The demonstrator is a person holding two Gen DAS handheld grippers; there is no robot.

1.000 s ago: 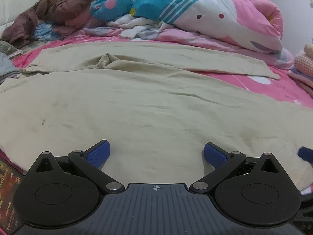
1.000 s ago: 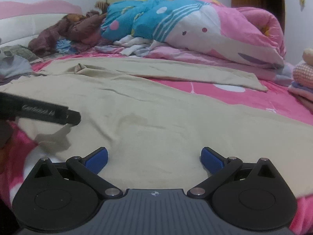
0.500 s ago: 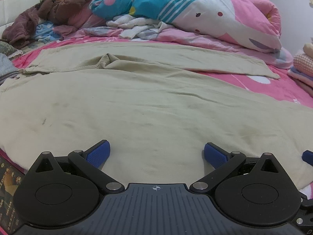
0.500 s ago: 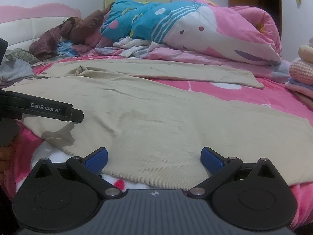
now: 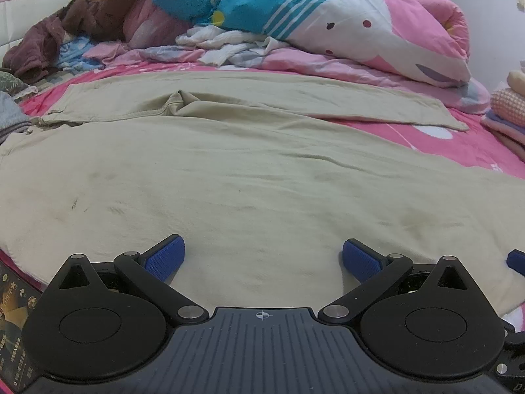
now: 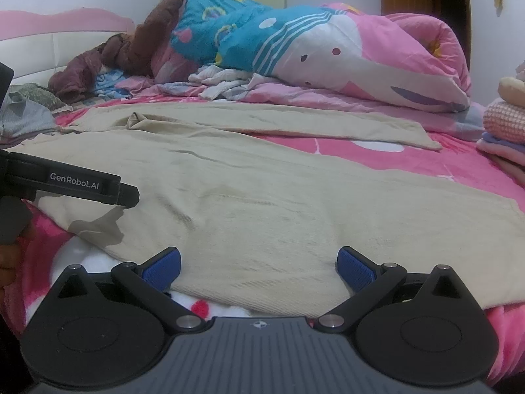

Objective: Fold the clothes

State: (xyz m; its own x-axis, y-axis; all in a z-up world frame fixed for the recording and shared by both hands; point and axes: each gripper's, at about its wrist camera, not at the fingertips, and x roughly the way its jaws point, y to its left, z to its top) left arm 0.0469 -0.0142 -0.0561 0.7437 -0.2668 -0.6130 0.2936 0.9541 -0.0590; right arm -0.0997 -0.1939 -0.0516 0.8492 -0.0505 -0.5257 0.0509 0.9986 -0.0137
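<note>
Left claw [image 5: 262,259] and right claw [image 6: 259,264] both spread wide, gripping nothing, poised over near edge of beige trousers [image 5: 229,170] spread flat on pink bed [image 6: 459,170].

The beige trousers [image 5: 249,177] are seen as matt woven cloth with a fine twill rib; the pink bedsheet [image 6: 410,161] looks smooth, the quilt [image 6: 328,55] softly padded. Blue finger pads [image 5: 164,257] appear knurled rubber, gripper arms matt black plastic

Colours I see from the rig

Beige trousers [image 5: 249,177] on pink bed sheet [image 6: 426,161]; my tools' pads [image 5: 164,257] blue; quilt [image 5: 295,10] turquoise, white-striped, pink.
</note>
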